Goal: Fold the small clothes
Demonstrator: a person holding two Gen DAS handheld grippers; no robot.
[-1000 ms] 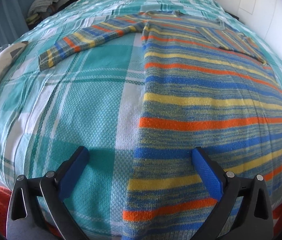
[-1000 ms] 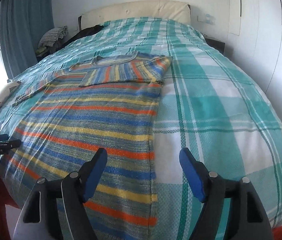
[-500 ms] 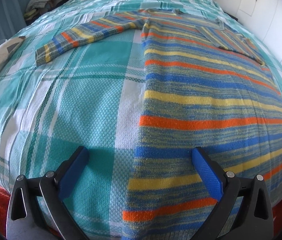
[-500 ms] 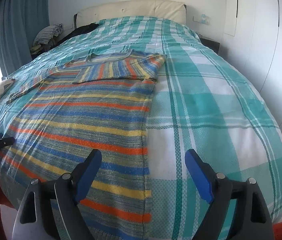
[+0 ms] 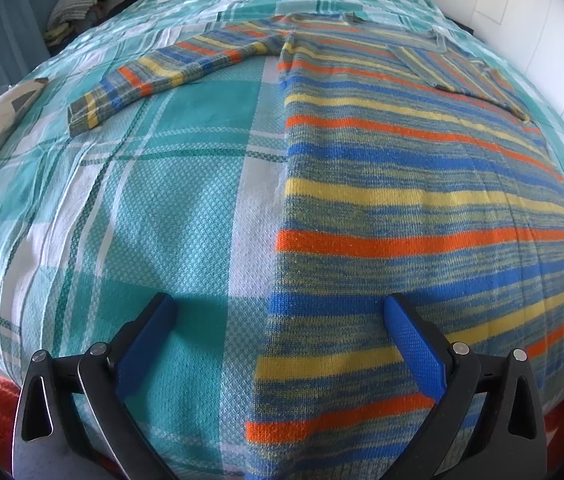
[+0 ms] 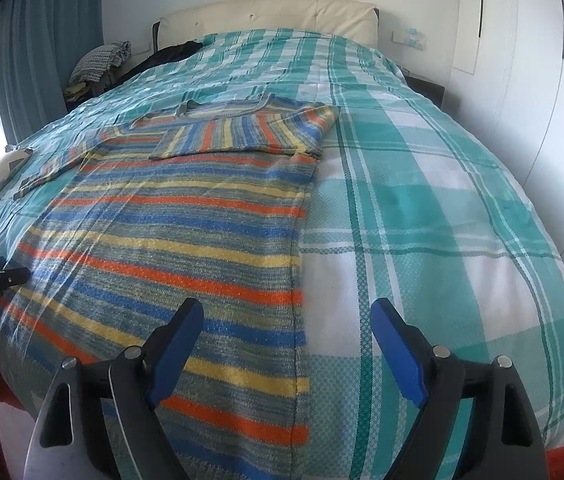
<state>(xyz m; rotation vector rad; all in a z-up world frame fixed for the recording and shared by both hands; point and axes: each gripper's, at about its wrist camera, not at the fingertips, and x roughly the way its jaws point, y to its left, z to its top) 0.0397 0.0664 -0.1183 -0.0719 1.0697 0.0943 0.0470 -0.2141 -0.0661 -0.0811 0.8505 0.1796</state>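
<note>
The sweater (image 5: 421, 208) lies flat on the bed (image 5: 154, 208), one sleeve (image 5: 170, 72) stretched out to the side, the other (image 6: 242, 132) folded across the chest. My left gripper (image 5: 278, 312) hangs over its near left edge, jaws wide apart, gripping nothing. My right gripper (image 6: 285, 316) hangs over the near right edge, jaws also apart and empty.

- bed (image 6: 421, 208) covered by a teal-and-white plaid spread; cream headboard (image 6: 266, 14) at the far end
- striped sweater (image 6: 186, 232) lies flat on it; one sleeve folded across the chest, the other stretched out sideways
</note>
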